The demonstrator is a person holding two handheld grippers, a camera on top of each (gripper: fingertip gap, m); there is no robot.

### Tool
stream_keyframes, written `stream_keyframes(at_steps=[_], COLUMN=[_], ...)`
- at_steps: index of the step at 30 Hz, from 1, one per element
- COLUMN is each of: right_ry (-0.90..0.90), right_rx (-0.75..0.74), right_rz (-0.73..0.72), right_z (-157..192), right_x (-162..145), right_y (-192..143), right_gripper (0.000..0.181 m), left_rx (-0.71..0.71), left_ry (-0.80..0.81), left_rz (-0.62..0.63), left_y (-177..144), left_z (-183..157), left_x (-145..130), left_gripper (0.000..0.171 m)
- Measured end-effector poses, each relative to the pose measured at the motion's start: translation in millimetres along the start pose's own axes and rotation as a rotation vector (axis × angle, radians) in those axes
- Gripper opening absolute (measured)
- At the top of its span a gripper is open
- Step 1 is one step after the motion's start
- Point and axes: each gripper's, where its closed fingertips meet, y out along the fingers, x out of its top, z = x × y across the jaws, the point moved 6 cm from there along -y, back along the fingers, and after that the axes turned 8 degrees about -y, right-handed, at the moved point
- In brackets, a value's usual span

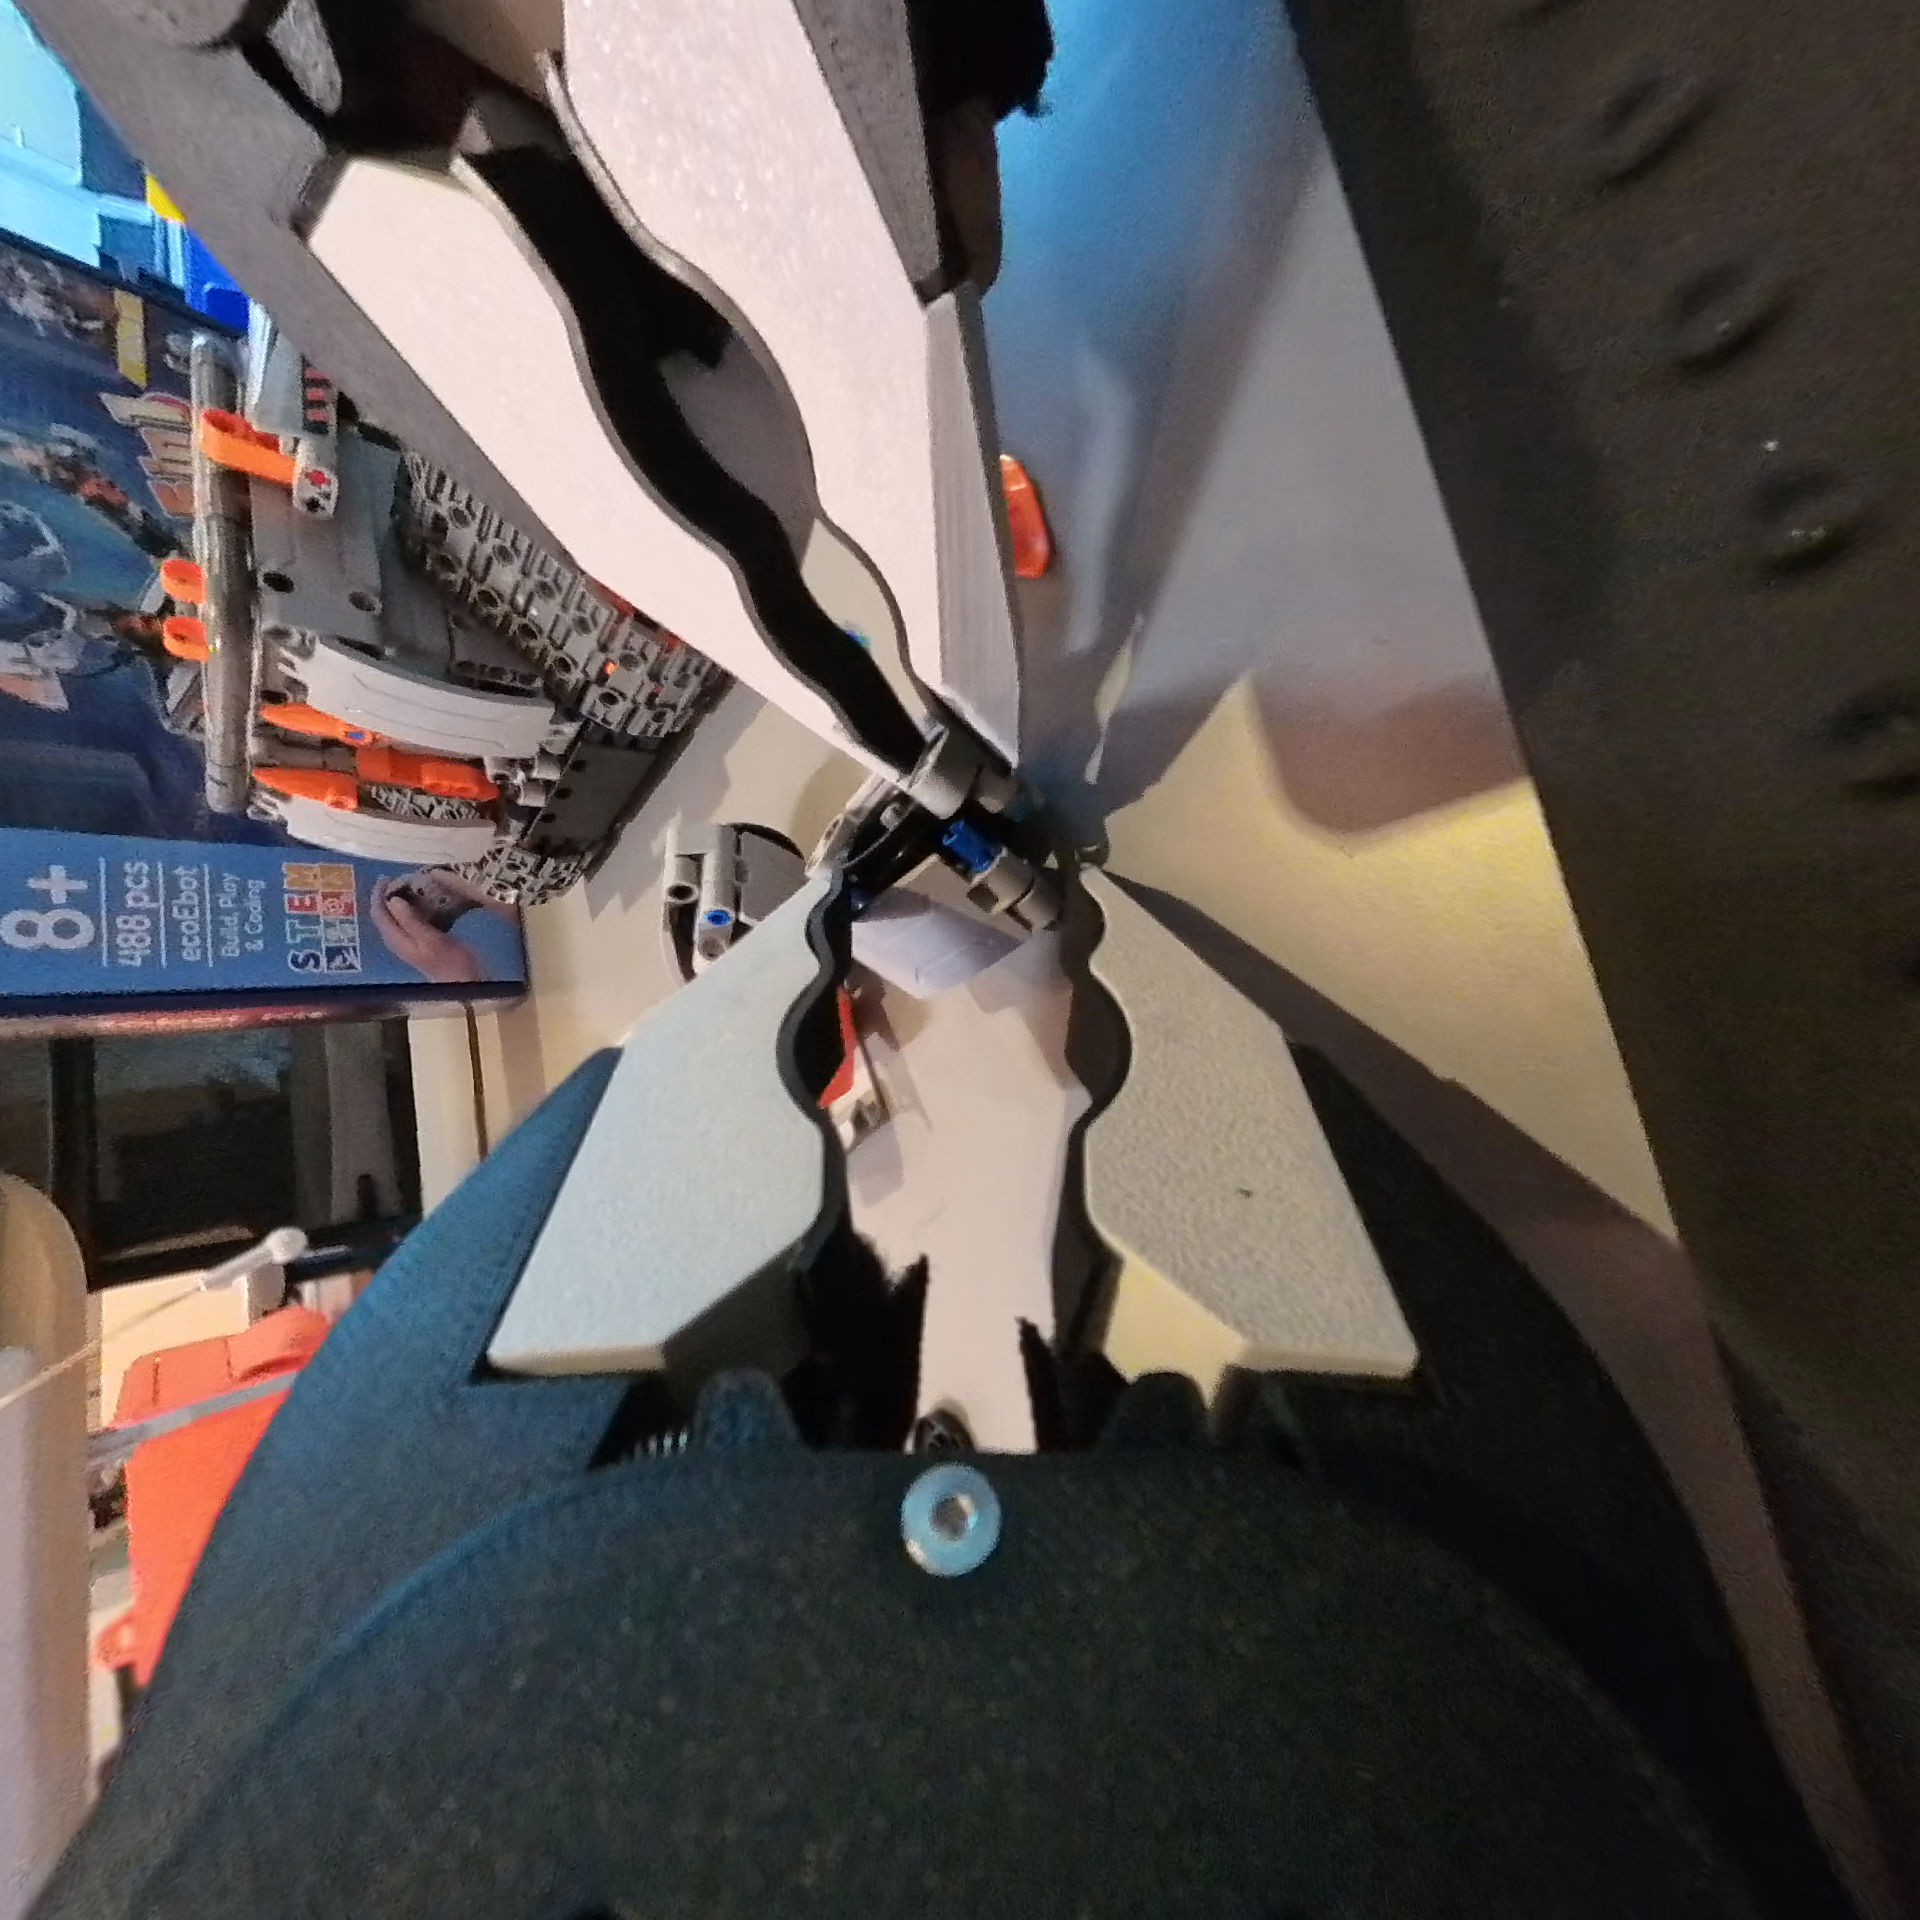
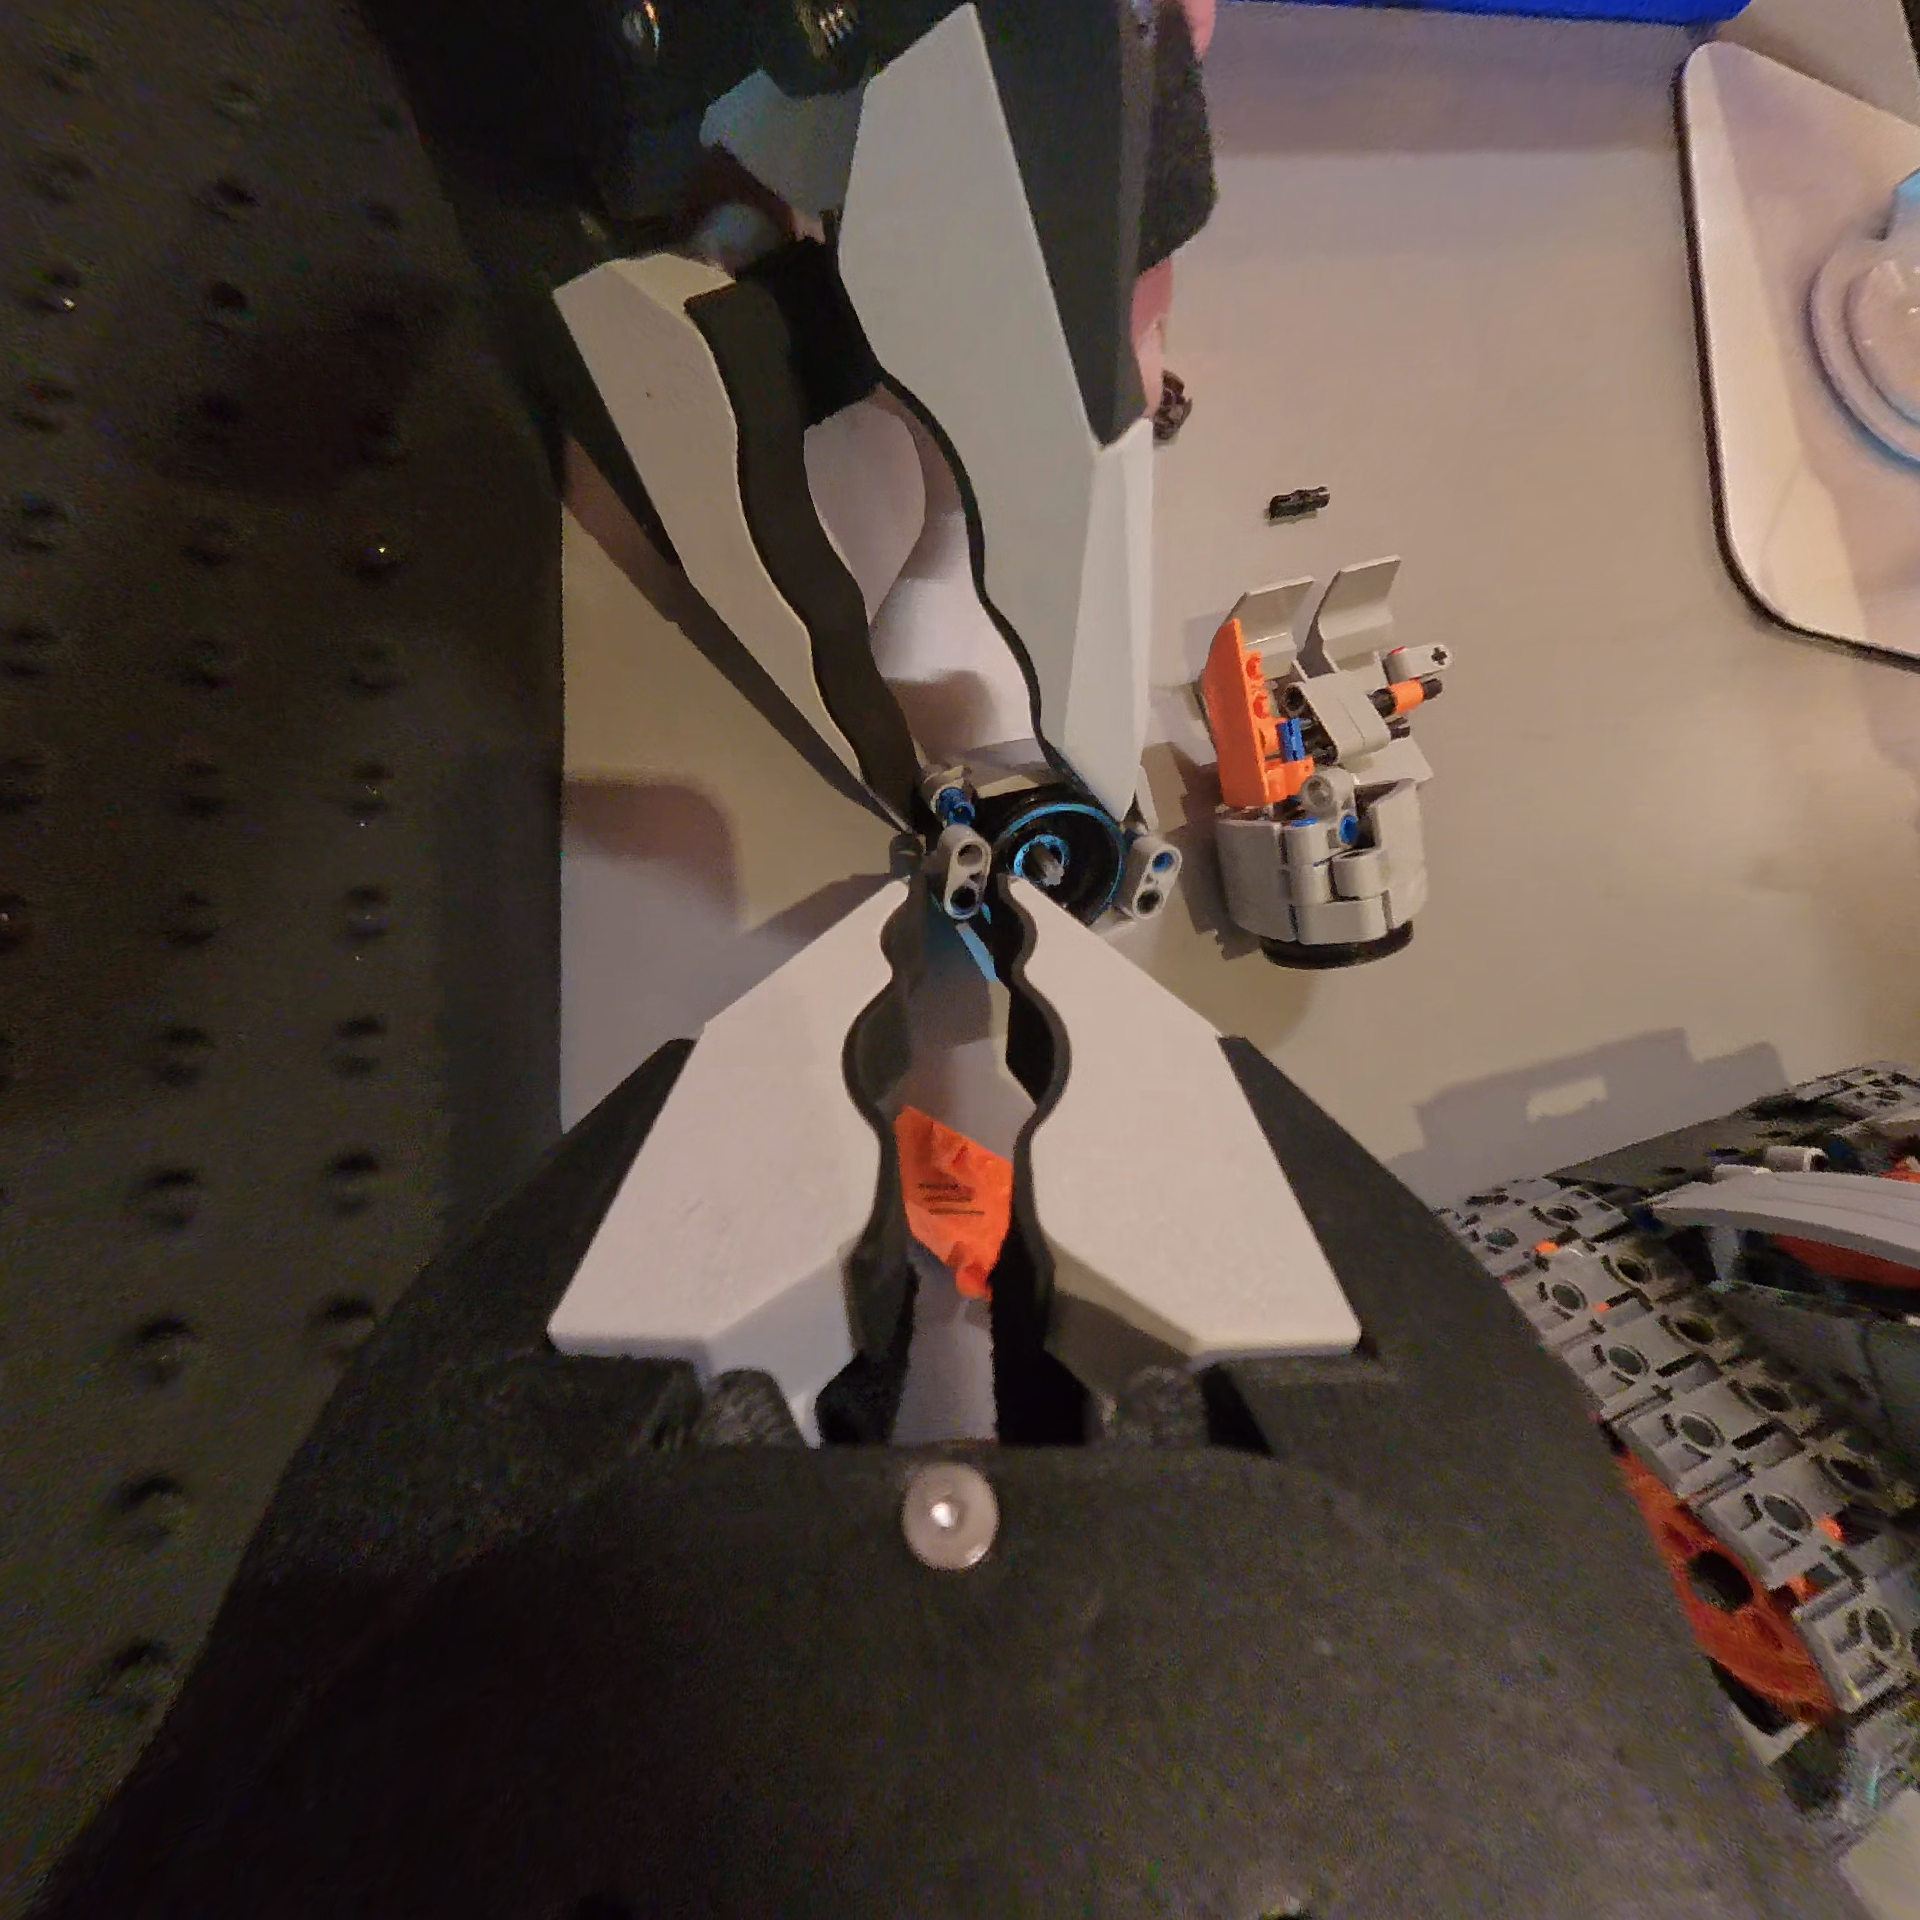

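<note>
Plainly both tools meet on one small piece above the table (image 2: pixel 1455 312). The left gripper (image 1: pixel 951 894) is clamped across a little assembly (image 2: pixel 1055 842) with a round black face ringed in blue. The right gripper (image 2: pixel 964 896) has its fingers drawn nearly together on a grey two-hole connector (image 2: pixel 961 862) at the assembly's edge. The two sets of tips almost touch.

A shared hold like this seems to call for even pressure and aligned wrists. Any twist between the tools would likely pry at the blue pin joints or pop the connector sideways.

Beside them sit a grey-and-orange sub-build (image 2: pixel 1320 790) and a loose black pin (image 2: pixel 1299 504). A tracked model (image 1: pixel 416 675) stands near, with a blue box (image 1: pixel 260 914) behind it, and a white tray (image 2: pixel 1745 364) lies well apart.

Much is hard to read. Whether the connector is seated on the assembly or only touching it, I cannot tell, since the fingers cover the joint. The assembly's pale body is mostly hidden. An orange scrap (image 2: pixel 951 1184) below the right fingers is unclear, and a dark perforated panel (image 2: pixel 208 727) blocks one side of each view.
</note>
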Motion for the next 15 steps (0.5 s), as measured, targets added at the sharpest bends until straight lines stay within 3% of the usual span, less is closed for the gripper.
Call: stream_keyframes(at_steps=[4,7,10,15], right_ry=[0.012,-0.021,-0.017,0.027], right_rx=[0.063,0.109,0.190,0.362], right_rz=[-0.070,-0.090,-0.136,-0.198], right_z=[2.3,5.1,7.3,15.4], right_x=[1.0,1.3,2.6,2.2], right_y=[-8.3,-13.6,-19.8,-22.9], right_gripper=[0.008,0.007,0.007,0.007], left_rx=[-0.023,-0.088,-0.091,-0.087], left_ry=[-0.126,-0.080,-0.038,0.095], left_rz=[-0.021,-0.074,-0.086,-0.124], left_y=[-4.9,-16.3,-20.2,-20.3], left_z=[-2.4,-8.6,-8.4,-13.2], left_x=[6.8,8.0,5.9,21.1], left_gripper=[0.038,0.042,0.058,0.050])
